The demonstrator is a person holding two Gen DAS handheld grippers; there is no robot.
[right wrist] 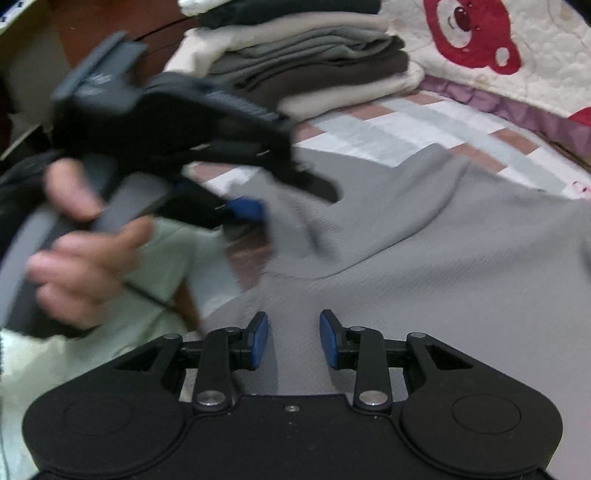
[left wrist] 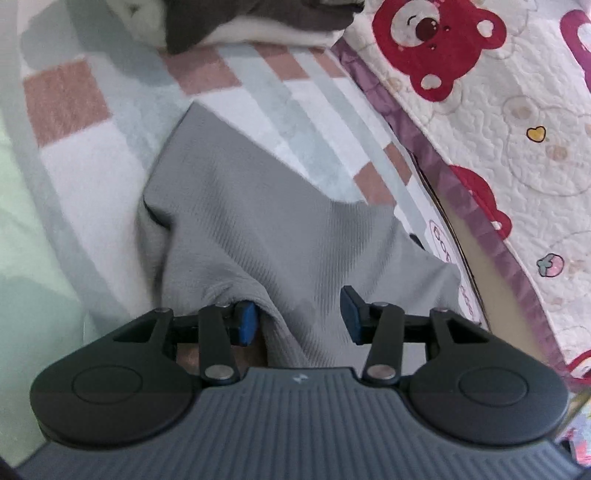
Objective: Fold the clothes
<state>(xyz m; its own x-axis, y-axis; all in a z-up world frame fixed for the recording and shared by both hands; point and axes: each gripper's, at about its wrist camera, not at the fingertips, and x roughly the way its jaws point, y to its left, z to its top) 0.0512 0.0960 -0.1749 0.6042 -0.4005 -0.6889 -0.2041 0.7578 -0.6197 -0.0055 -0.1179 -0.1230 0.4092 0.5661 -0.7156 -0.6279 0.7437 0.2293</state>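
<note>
A grey ribbed garment (left wrist: 236, 229) lies spread on the checked bed cover (left wrist: 74, 122). In the left wrist view my left gripper (left wrist: 298, 318) is open, its blue pads (left wrist: 245, 320) set wide apart on either side of a raised fold of the grey cloth. In the right wrist view the same garment (right wrist: 424, 266) fills the right half. My right gripper (right wrist: 294, 340) is open just above it, with only flat cloth showing between the pads. A hand (right wrist: 85, 258) holds the blurred left gripper (right wrist: 288, 201) at the garment's left edge.
A stack of folded clothes (right wrist: 314, 62) sits at the far end of the bed, its edge visible too (left wrist: 258, 26). A white quilt with red bears (left wrist: 480, 92) and a purple border runs along the right. A pale green cloth (right wrist: 166, 266) lies at the left.
</note>
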